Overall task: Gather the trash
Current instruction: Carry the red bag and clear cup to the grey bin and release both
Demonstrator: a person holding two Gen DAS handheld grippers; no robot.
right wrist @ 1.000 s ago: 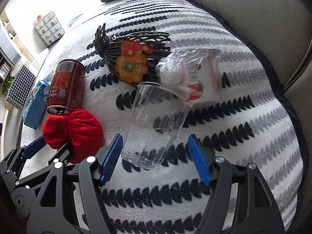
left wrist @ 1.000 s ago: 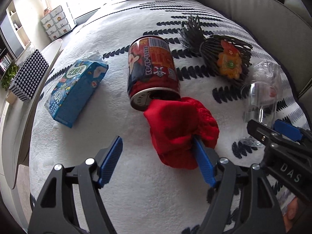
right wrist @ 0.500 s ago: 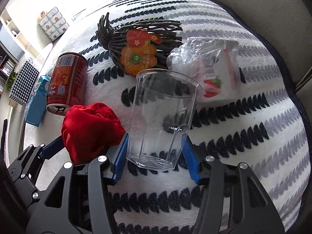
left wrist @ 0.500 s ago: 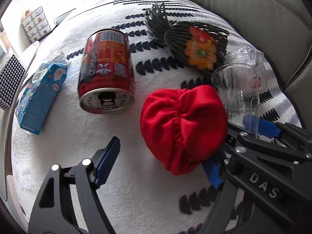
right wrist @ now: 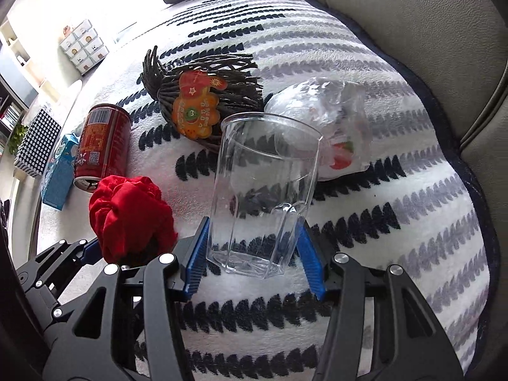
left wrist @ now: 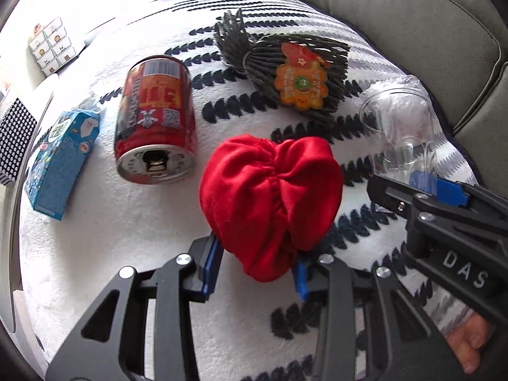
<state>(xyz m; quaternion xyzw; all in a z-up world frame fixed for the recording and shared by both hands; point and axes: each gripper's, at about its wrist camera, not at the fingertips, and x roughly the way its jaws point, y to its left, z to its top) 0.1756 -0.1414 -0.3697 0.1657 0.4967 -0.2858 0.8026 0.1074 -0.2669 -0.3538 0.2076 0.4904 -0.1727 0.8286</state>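
Left wrist view: the letters "DAS" show on the right gripper's (left wrist: 444, 190) black frame at the right edge. The left gripper (left wrist: 257, 268), tilted steeply down, has just closed its 2 fingers onto the red cloth (left wrist: 270, 203), beside a red can (left wrist: 155, 120) lying on the blanket (left wrist: 127, 238).

Right wrist view: the right gripper (right wrist: 254, 263) pinches the base of a clear cup (right wrist: 266, 190), held above the blanket (right wrist: 397, 222).
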